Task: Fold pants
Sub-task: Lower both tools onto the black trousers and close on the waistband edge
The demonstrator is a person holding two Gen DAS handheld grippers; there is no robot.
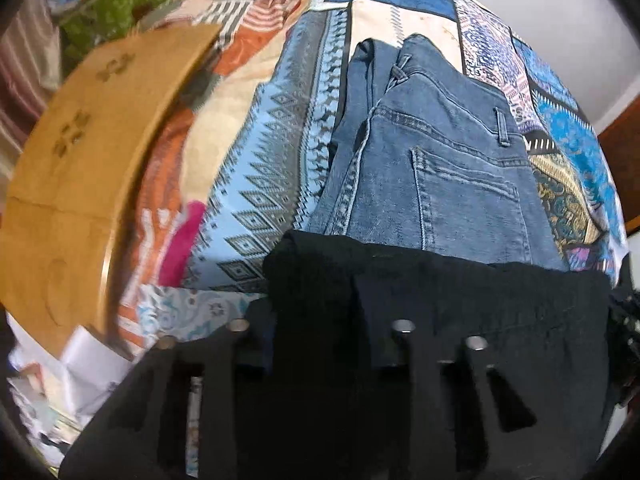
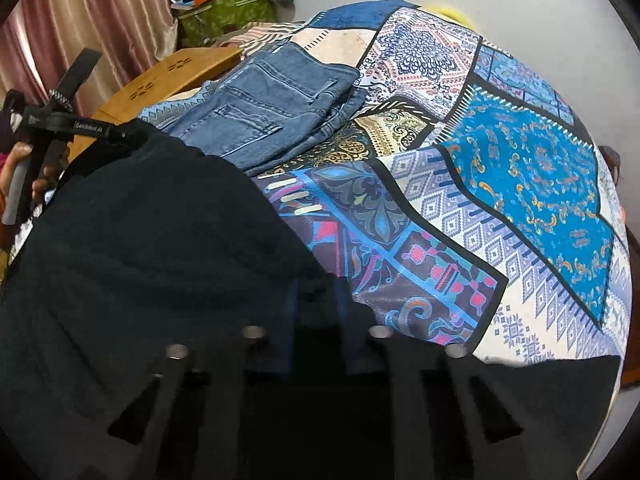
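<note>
left fingers [image 1: 320, 344] clenched on black pants [image 1: 460, 304], right fingers [image 2: 316, 344] clenched likewise, folded jeans [image 1: 432, 168] laid beyond on patterned bedspread [image 2: 520, 168]

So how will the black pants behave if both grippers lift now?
The black pants look soft and creased, so they will probably sag between grips. The dark cloth seems thick, likely not slippery. They touch the jeans, which might drag along.

We saw open bedspread [image 2: 520, 184] at right; folded jeans [image 2: 272, 108] and a wooden board [image 1: 80, 152] blocked the upper left.
</note>
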